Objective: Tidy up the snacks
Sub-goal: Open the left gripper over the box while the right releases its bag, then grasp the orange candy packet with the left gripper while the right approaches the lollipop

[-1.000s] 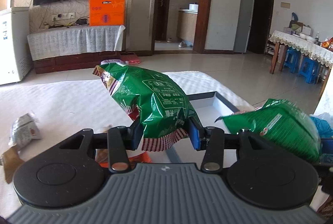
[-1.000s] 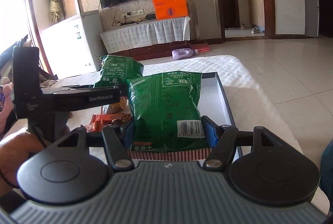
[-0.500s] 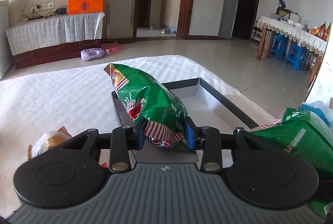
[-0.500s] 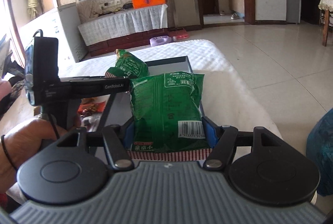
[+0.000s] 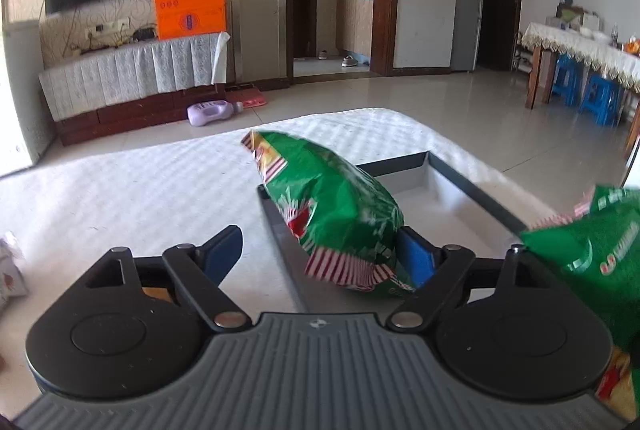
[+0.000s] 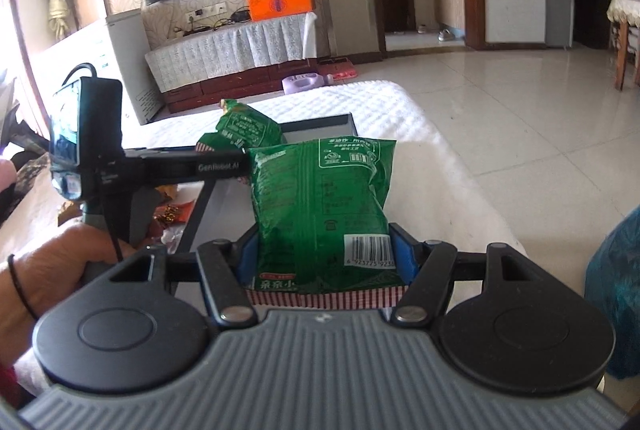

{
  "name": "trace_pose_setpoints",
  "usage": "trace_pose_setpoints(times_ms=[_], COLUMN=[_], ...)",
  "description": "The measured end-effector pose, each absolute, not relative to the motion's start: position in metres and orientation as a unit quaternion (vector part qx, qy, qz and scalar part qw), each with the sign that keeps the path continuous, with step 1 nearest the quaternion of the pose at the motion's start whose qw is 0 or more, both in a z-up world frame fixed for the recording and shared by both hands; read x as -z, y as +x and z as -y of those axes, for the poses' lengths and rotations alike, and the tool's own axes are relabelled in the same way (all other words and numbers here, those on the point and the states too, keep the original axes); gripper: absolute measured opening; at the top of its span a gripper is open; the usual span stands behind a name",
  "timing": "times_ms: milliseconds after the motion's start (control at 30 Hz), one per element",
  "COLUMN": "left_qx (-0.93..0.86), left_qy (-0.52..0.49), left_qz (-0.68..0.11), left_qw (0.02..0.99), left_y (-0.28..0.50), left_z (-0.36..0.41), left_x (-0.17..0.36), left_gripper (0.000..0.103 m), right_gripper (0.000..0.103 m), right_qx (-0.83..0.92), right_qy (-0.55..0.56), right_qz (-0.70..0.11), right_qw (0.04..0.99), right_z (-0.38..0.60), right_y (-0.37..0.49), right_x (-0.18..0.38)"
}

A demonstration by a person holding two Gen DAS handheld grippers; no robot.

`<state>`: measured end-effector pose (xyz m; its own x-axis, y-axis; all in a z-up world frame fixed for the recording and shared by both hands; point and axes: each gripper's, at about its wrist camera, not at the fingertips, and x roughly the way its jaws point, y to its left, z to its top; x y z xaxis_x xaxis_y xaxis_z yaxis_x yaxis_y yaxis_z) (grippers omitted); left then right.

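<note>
On the white desk (image 5: 120, 198) the grey tray (image 5: 472, 196) holds almost nothing yet. The left claw (image 5: 320, 254) has just been opening and now stands spread, with its green snack bag (image 5: 336, 206) released over the tray's near edge, leaning on one pad. The right claw (image 6: 322, 250) pinches a second green snack bag (image 6: 320, 206) above the tray. Other small snacks (image 6: 172, 210) beside the tray wait, so most sorting seems left.

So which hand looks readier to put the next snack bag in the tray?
The right hand-held gripper: it grips a green bag just before the tray. The left hand-held gripper has just opened, letting its bag go.
</note>
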<state>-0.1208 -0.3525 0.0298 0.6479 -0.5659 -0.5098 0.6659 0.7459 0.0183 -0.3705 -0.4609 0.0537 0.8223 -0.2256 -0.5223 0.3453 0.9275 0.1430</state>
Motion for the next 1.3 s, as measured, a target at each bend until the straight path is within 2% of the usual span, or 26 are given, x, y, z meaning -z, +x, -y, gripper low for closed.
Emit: trace_pose_setpoints(times_ms=[300,700,967,1100,1300], left_qx=[0.357,0.366,0.368,0.362,0.347], left_qy=[0.160,0.212,0.197,0.191,0.173], left_qz=[-0.226,-0.198,-0.194,-0.201,-0.213], left_qw=[0.892,0.884,0.888,0.890,0.897], left_y=[-0.143,-0.184,-0.205,-0.209,-0.219], left_z=[0.328,0.296,0.272,0.267,0.254], left_x=[-0.028,-0.019,-0.022,-0.024,-0.025], left_gripper=[0.088,0.093,0.095,0.095,0.095], right_gripper=[0.067,0.067,0.066,0.073,0.076], right_qx=[0.138,0.143,0.157,0.155,0.150], right_qy=[0.077,0.092,0.087,0.078,0.085], right_qz=[-0.264,-0.288,-0.296,-0.308,-0.306], right_qw=[0.951,0.942,0.938,0.935,0.936], right_z=[0.459,0.466,0.467,0.462,0.457], right_y=[-0.328,-0.296,-0.292,-0.292,-0.302], right_x=[-0.057,-0.040,-0.032,-0.028,-0.031])
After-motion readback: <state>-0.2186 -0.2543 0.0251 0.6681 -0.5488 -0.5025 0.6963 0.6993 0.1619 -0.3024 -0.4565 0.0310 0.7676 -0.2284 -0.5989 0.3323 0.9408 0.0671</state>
